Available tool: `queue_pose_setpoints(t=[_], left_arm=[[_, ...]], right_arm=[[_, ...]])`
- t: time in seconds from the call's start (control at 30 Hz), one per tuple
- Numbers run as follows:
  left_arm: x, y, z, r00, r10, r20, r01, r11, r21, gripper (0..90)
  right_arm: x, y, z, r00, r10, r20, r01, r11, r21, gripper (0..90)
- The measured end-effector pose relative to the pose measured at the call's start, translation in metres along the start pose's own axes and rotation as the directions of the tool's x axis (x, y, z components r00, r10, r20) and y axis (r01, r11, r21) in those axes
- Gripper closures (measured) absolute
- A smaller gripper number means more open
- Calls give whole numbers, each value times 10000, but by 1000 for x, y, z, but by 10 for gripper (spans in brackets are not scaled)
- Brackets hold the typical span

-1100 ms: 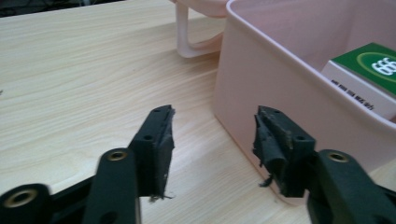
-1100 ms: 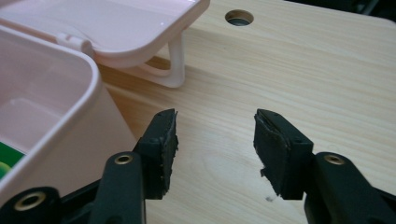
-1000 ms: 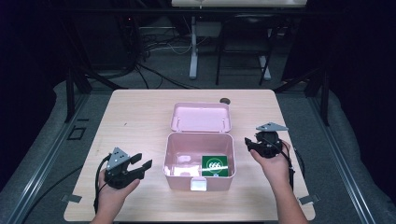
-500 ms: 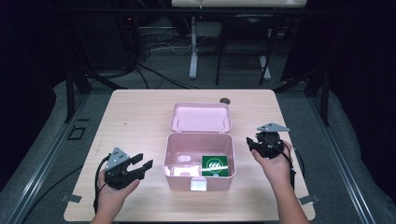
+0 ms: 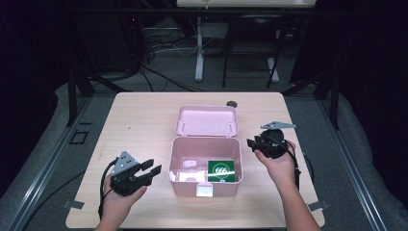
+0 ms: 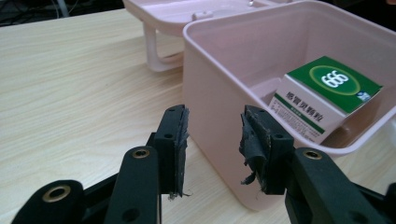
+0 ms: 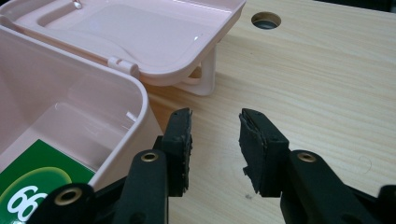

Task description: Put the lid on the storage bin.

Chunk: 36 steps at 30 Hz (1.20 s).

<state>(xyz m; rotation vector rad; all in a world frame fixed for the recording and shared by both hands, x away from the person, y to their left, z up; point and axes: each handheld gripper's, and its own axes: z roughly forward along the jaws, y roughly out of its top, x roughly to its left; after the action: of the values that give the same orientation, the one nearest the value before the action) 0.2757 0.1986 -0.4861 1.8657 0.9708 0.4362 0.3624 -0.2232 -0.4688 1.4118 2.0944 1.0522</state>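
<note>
Your left gripper [image 5: 146,173] sits just left of the open pale-pink plastic box [image 5: 183,159] holding a green-topped carton [image 5: 221,171]; your right gripper [image 5: 255,143] sits just right; both jaws, half-spread and empty, have just been closing.

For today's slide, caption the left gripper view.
Left tool, empty, beside an open pink box holding a green carton.

Green-topped carton [image 6: 327,95] in the pink box [image 6: 224,70] read "666" in white digits inside a lighter oval. Its white side carried a line of dark Chinese chars, approx. "感冒灵颗粒", though that was too small to be sure. No other text was legible.
</note>
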Motion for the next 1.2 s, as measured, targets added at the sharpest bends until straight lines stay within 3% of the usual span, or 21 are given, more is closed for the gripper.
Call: queue_pose_setpoints(t=[0.23, 0.4, 0.57, 0.87, 1.2], left_arm=[[-8, 7, 3, 9995, 176, 278, -179, 9998, 101, 650], [-13, 10, 6, 9983, 308, 489, -312, 9995, 78, 668], [-17, 13, 8, 9969, 412, 676, -420, 9991, 95, 686], [-21, 12, 16, 9957, 605, 708, -633, 9973, 382, 729], [-23, 11, 19, 9942, 794, 723, -826, 9957, 426, 752]], right_arm=[[0, 16, 1, 9999, 134, -102, -132, 9997, 186, 603], [-3, 25, 2, 9979, 456, -451, -436, 9980, 448, 619], [-2, 34, 3, 9994, 172, -288, -159, 9988, 461, 639], [-2, 51, 12, 9998, 184, -121, -174, 9970, 760, 647], [-7, 73, 28, 9975, 695, 95, -701, 9917, 1078, 674]])
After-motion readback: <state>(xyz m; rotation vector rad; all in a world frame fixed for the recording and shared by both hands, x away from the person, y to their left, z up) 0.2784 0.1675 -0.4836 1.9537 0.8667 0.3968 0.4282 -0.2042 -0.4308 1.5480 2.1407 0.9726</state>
